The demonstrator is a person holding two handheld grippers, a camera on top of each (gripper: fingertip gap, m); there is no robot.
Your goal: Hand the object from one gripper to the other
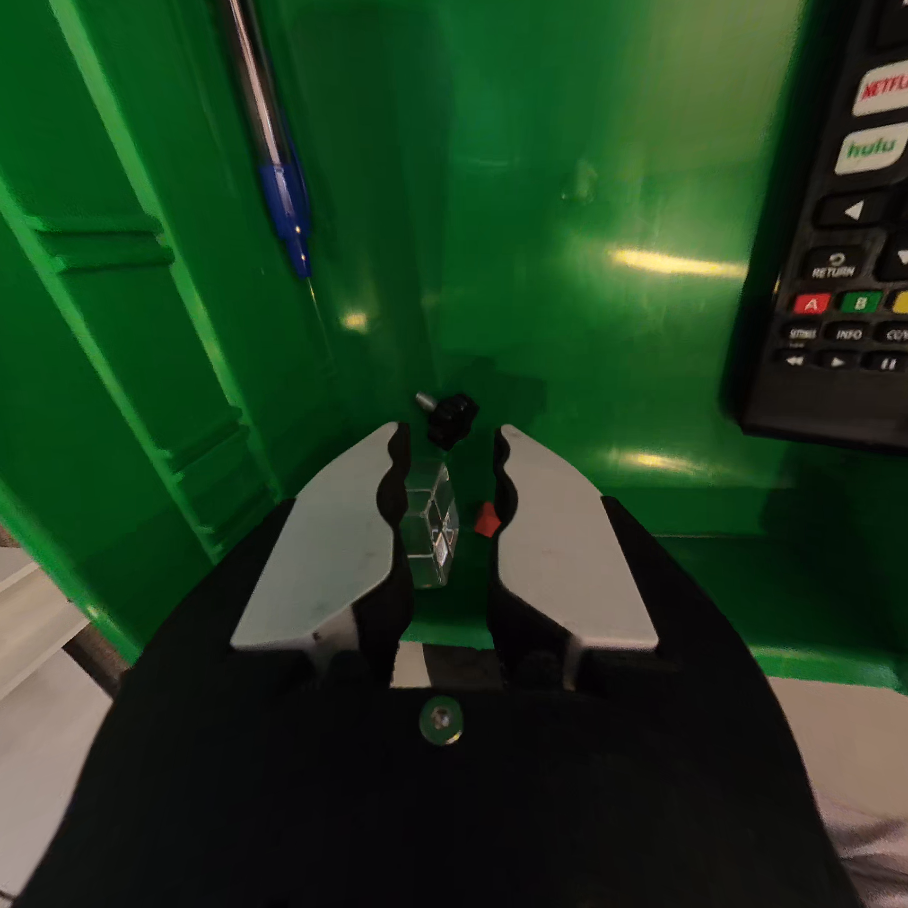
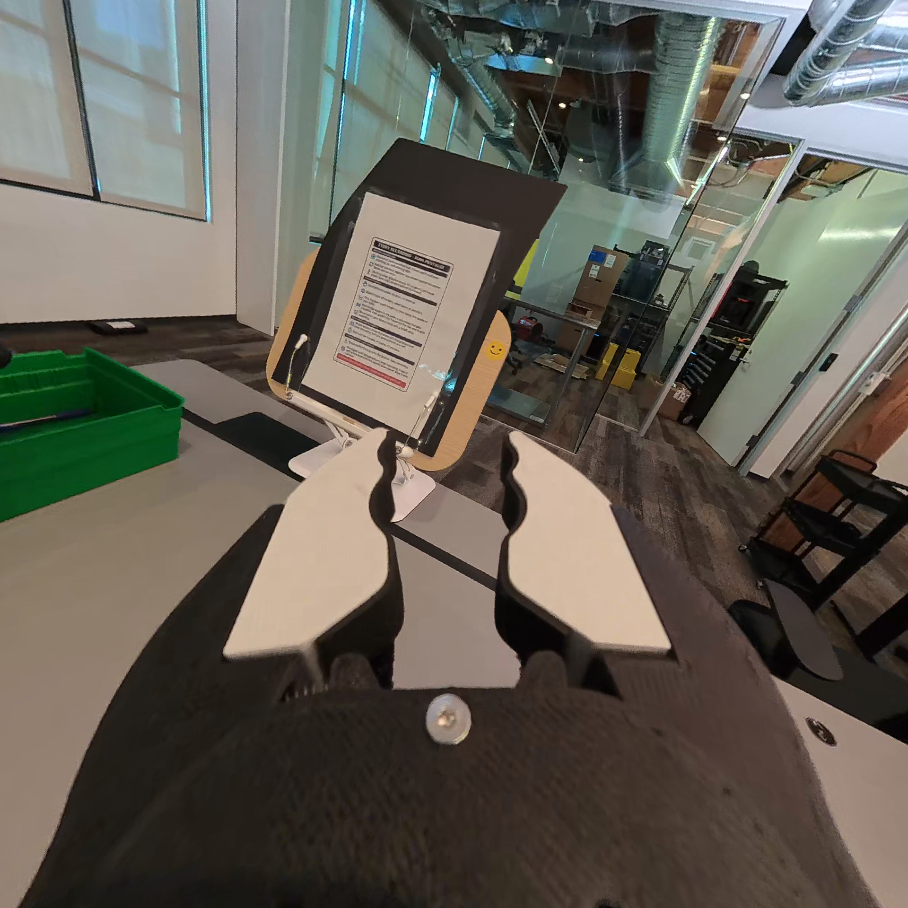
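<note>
In the left wrist view my left gripper (image 1: 449, 432) is open and reaches down into a green bin (image 1: 565, 221). A small clear block (image 1: 432, 521) lies between its fingers, against the left finger, with a gap to the right finger. A black knob with a metal stud (image 1: 449, 417) lies just beyond the fingertips. A small red piece (image 1: 487, 518) sits by the right finger. My right gripper (image 2: 447, 437) is open and empty, held above the grey table (image 2: 98, 565), well to the right of the green bin (image 2: 83, 422).
In the bin a blue pen (image 1: 282, 191) lies at the upper left and a black remote control (image 1: 845, 275) at the right. A document stand with a printed sheet (image 2: 393, 314) stands on the table ahead of my right gripper. A glass wall and a black cart (image 2: 835, 521) are beyond. The tips of one gripper are about 70 cm away from the tips of the other. The left tips stand about 8 cm off the blue pen (image 1: 282, 191).
</note>
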